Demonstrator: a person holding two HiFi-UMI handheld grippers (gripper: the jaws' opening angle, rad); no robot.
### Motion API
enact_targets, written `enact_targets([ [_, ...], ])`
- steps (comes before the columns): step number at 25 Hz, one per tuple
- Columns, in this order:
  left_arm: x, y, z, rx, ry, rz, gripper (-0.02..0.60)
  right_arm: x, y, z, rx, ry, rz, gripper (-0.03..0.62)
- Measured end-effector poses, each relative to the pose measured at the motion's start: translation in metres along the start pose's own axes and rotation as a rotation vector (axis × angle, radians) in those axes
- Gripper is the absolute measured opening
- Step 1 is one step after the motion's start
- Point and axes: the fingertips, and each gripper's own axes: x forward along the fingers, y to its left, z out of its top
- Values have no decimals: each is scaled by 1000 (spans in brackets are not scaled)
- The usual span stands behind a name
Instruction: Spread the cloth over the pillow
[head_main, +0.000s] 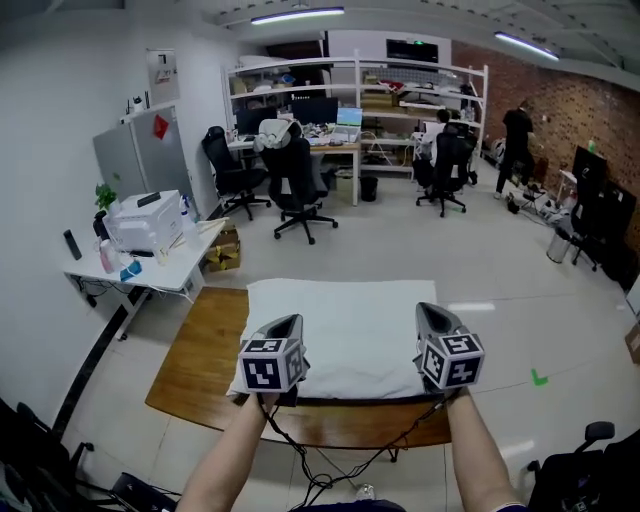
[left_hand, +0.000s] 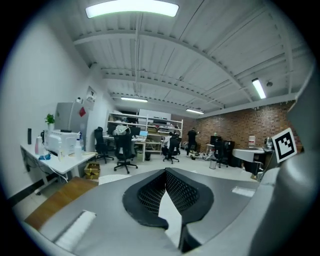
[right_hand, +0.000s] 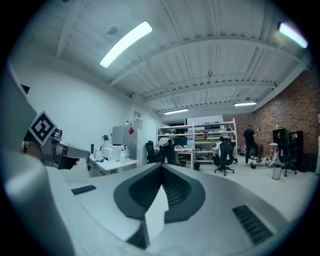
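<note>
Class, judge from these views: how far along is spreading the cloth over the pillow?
Done: the left gripper and right gripper are each shut on a near corner of the cloth. In hand: its near edge is held while the rest lies on the table. Left: lower and release. No pillow shows separately, so coverage is unclear.

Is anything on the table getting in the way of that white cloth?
Nothing visible does. The left gripper and right gripper each pinch the cloth at its near edge, and nothing lies on top of it.

White cloth, brown wooden table.
</note>
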Motion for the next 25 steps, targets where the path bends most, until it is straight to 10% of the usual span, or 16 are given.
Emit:
enact_targets([
  [13, -67, -91, -39, 156, 1, -189, 9, -78, 70, -28, -20, 20, 5, 9],
  [25, -93, -116, -87, 117, 74, -282, 9, -96, 105, -46, 131, 26, 97, 9],
])
